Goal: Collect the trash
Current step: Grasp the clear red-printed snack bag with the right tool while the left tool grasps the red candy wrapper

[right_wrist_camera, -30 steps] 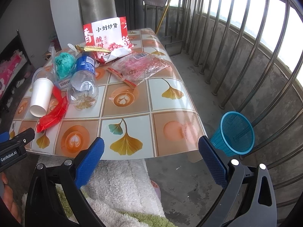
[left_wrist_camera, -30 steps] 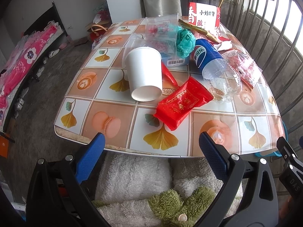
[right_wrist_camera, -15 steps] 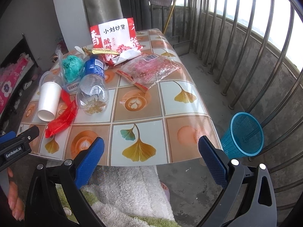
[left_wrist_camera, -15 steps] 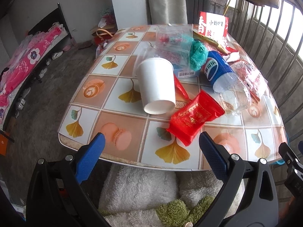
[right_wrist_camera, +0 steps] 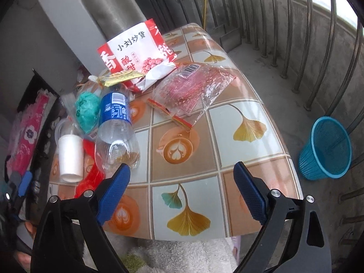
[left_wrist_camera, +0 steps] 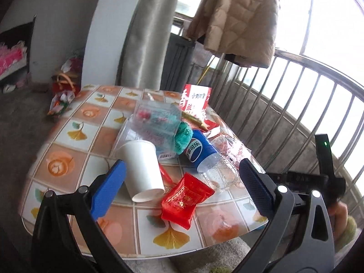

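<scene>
The trash lies in a loose heap on the far and left part of a low table (right_wrist_camera: 238, 122) covered in a ginkgo-leaf and coffee-cup tile pattern. Nearest the front edge is a red snack packet (left_wrist_camera: 186, 201), lying flat. Just behind it a white paper cup (left_wrist_camera: 142, 167) lies on its side with its mouth toward the front edge, resting over a red strip of wrapper. To the right of the cup an empty clear plastic bottle with a blue label (right_wrist_camera: 116, 132) lies on its side, its base toward the front edge. A teal crumpled wad (right_wrist_camera: 87, 110) sits against the bottle's upper part, with a clear plastic bag (left_wrist_camera: 157, 122) bearing a barcode sticker behind the cup. Farther back stands a torn red-and-white snack bag (right_wrist_camera: 138, 54) with a gold wrapper (right_wrist_camera: 122, 77) at its foot, and a clear packet of red contents (right_wrist_camera: 193, 88) lies flat to the right of the bottle.

The left gripper (left_wrist_camera: 182, 186) hovers over the table's near edge, its blue pads spread wide with the cup and red packet seen between them, touching neither. The right gripper (right_wrist_camera: 182, 191) hangs above the bare front tiles, jaws wide but closing, nothing between them.

On the concrete floor to the table's right stands a blue mesh waste basket (right_wrist_camera: 327, 150), beside a metal railing (right_wrist_camera: 318, 34). A beige quilted jacket (left_wrist_camera: 238, 20) hangs above the railing.
</scene>
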The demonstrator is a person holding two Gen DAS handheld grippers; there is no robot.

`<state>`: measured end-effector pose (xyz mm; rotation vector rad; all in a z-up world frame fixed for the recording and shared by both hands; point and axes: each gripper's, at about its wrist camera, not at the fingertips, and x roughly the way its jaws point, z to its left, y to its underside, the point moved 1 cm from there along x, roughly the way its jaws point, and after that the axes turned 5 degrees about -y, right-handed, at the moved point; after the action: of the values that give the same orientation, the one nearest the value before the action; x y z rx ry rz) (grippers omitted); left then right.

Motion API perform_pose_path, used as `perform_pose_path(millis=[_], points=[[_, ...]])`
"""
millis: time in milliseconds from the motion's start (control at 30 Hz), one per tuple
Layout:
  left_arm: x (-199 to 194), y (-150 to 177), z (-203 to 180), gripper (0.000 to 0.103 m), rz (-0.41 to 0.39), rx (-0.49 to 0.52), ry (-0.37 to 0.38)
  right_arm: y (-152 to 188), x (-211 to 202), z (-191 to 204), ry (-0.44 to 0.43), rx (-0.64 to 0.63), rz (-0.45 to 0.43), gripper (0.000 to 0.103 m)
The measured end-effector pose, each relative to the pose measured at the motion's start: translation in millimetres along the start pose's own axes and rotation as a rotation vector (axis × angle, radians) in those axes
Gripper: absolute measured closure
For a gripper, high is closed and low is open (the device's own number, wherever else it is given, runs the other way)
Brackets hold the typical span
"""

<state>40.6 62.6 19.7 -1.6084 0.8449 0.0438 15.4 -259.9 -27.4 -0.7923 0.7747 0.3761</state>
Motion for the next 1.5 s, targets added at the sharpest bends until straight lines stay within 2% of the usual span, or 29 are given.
perform_pose_path(millis=[67, 200, 300, 400, 467, 667, 767, 833, 900, 1067, 1233, 1300, 1500], points=[[6, 1, -14, 0.007, -0.001, 0.082, 0.028, -11, 8, -16, -0.046, 0.086, 0.019, 0.019], [27, 15, -40, 0.007, 0.075, 0.218, 0.065, -31, 25, -39, -0.125, 0.219, 0.037, 0.025], [39, 31, -56, 0.007, 0.115, 0.31, 0.025, -45, 41, -52, -0.159, 0.301, 0.051, 0.03], [56, 45, -65, 0.008, 0.159, 0.392, -0.035, -60, 53, -54, -0.156, 0.309, 0.039, 0.034], [64, 56, -70, 0.009, 0.19, 0.437, -0.047, -70, 62, -54, -0.15, 0.31, 0.035, 0.036], [79, 82, -84, 0.033, 0.266, 0.557, -0.067, -84, 82, -46, -0.131, 0.281, 0.041, 0.053], [83, 91, -85, 0.042, 0.292, 0.575, -0.09, -83, 86, -43, -0.106, 0.262, 0.043, 0.071], [82, 93, -83, 0.047, 0.282, 0.573, -0.093, -82, 87, -46, -0.11, 0.273, 0.046, 0.088], [83, 94, -85, 0.052, 0.278, 0.584, -0.096, -81, 87, -50, -0.123, 0.291, 0.044, 0.095], [79, 96, -85, 0.067, 0.277, 0.584, -0.096, -78, 75, -56, -0.18, 0.311, 0.017, 0.098], [81, 92, -79, 0.095, 0.271, 0.561, -0.114, -74, 55, -58, -0.237, 0.323, -0.017, 0.099], [81, 86, -76, 0.101, 0.273, 0.539, -0.103, -73, 46, -58, -0.253, 0.322, -0.03, 0.1], [72, 79, -77, 0.103, 0.248, 0.519, -0.076, -68, 20, -59, -0.283, 0.312, -0.059, 0.1]])
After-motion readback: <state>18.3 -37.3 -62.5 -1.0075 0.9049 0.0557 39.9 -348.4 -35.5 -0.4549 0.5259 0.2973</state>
